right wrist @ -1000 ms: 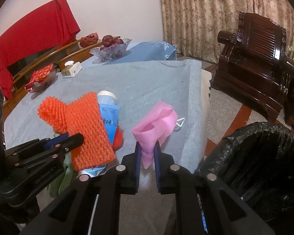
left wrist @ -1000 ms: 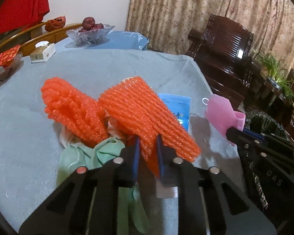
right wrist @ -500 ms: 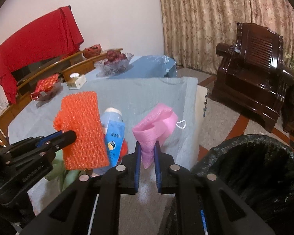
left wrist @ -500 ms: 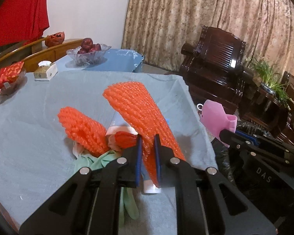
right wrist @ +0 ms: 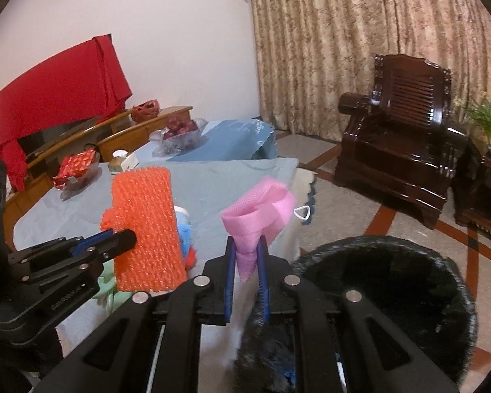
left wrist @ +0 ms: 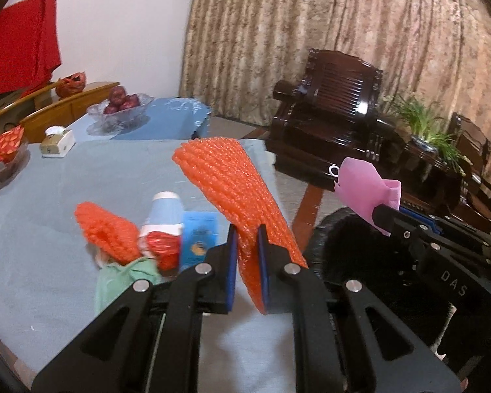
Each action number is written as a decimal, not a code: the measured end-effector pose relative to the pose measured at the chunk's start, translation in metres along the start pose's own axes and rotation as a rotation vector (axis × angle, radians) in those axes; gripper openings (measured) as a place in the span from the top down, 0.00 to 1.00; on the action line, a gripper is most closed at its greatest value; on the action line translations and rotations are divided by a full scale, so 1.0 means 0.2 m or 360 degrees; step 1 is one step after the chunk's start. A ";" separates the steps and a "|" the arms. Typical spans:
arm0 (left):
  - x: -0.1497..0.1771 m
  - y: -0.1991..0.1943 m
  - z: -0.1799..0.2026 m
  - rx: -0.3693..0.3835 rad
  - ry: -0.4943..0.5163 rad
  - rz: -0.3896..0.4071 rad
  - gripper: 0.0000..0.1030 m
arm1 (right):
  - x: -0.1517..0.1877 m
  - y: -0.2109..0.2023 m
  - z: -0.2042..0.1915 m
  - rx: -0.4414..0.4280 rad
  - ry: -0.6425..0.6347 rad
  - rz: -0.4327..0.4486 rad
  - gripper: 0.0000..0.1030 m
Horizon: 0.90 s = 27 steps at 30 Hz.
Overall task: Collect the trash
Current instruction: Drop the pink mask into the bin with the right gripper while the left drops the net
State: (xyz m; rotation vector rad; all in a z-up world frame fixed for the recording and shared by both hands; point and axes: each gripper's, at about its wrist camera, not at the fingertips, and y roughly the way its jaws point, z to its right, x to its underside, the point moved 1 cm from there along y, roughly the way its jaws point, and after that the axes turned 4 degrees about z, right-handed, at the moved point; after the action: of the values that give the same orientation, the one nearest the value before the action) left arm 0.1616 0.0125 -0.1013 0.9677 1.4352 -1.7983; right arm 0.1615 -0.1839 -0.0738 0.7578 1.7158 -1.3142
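At the far left, a red cloth (right wrist: pixel 59 75) is seen hanging against the wall, and a red patterned box (right wrist: pixel 77 167) is placed on the far left part of the light blue tablecloth (left wrist: pixel 81 177). A small tissue box (left wrist: pixel 56 141) and a clear glass bowl of dark red fruit (left wrist: pixel 121 106) are found farther back.

Near the middle of the table, a small pile of trash is left: a short orange foam net sleeve (left wrist: pixel 106 229), a pale green crumpled cloth (left wrist: pixel 124 276), a white and blue tube (left wrist: pixel 165 213) and a blue packet (left wrist: pixel 198 235), all touching each other.

The left gripper (left wrist: pixel 248 245) is clenched on a long orange foam net sleeve (left wrist: pixel 235 193), which is held raised above the table edge. To the right, the right gripper (right wrist: pixel 247 255) is clamped on a pink mesh face mask (right wrist: pixel 262 209), whose white ear loop is visible. The mask is held near the black lined trash bin (right wrist: pixel 392 281), which stands on the floor at the near right. A dark wooden armchair (right wrist: pixel 406 124) is seen far right, before the patterned curtain (right wrist: pixel 360 32).
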 end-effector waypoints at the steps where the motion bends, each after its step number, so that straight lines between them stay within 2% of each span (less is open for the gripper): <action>1: 0.00 0.00 0.04 0.0020 0.0008 -0.0001 0.89 | 0.00 -0.03 0.03 0.0018 0.0006 0.0006 0.88; 14: 0.06 0.04 0.43 0.0237 0.0139 -0.0039 0.89 | 0.08 -0.29 0.34 0.0214 0.0080 0.0024 0.88; 20: 0.12 0.12 0.58 0.0322 0.0203 -0.0112 0.89 | 0.17 -0.34 0.47 0.0299 0.0120 -0.0022 0.88; 27: 0.18 0.20 0.67 0.0372 0.0250 -0.0172 0.89 | 0.26 -0.36 0.58 0.0365 0.0166 -0.0083 0.88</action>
State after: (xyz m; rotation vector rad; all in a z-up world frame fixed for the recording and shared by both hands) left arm 0.1549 -0.1286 -0.1352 1.1925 1.4159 -2.0428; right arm 0.1052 -0.3160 -0.1004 0.9318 1.6939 -1.5498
